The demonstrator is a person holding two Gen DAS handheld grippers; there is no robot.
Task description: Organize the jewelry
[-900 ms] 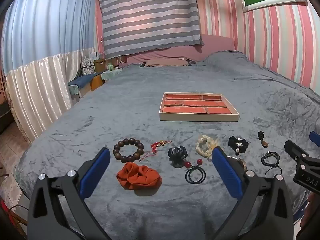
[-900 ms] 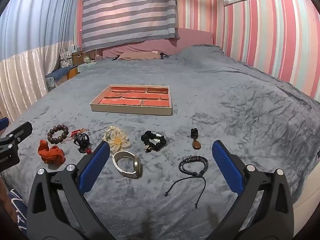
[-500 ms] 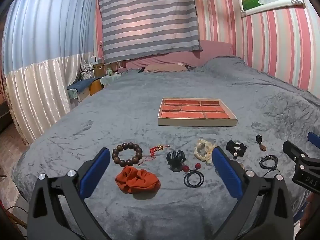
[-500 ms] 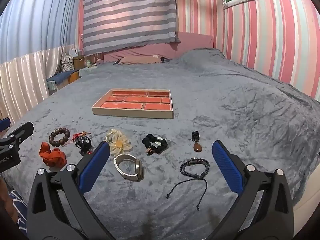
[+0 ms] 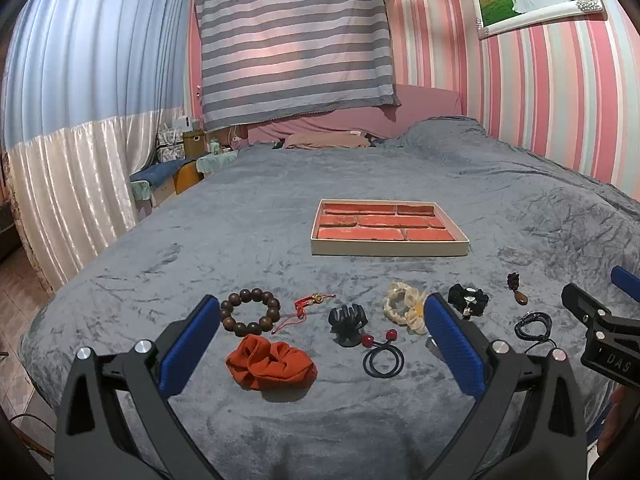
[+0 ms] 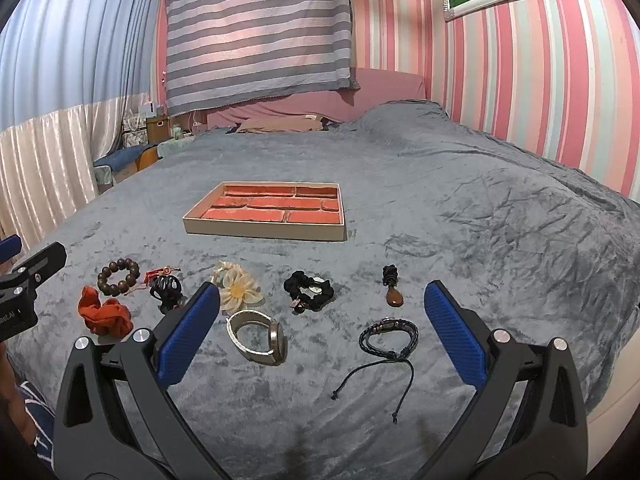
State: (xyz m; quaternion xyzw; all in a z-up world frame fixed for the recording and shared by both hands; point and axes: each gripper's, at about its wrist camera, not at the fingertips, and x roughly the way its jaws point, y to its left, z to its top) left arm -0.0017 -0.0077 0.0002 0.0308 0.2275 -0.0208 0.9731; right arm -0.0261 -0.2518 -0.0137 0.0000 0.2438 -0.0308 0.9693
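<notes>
A shallow cream tray (image 5: 390,248) (image 6: 264,236) with red compartments lies mid-bed. Nearer me, jewelry is spread on the grey blanket. My left gripper (image 5: 320,320) hangs open above a wooden bead bracelet (image 5: 250,312), red knot charm (image 5: 308,304), orange scrunchie (image 5: 272,364), black claw clip (image 5: 347,322) and black hair ties with red beads (image 5: 382,356). My right gripper (image 6: 322,308) stands open over a white watch (image 6: 258,338), cream flower scrunchie (image 6: 238,286), black scrunchie (image 6: 309,290), brown pendant (image 6: 393,290) and braided black cord bracelet (image 6: 388,336). Nothing is held.
The grey blanket (image 5: 260,220) covers a wide bed. Striped curtains and pink striped walls surround it. Low boxes and furniture (image 5: 176,172) stand beside the bed's left edge. The right gripper's body (image 5: 604,332) shows at the left view's right edge.
Both grippers have tilted up or drawn back slightly, so the tray and jewelry sit lower in each view. Nothing on the bed has moved.
</notes>
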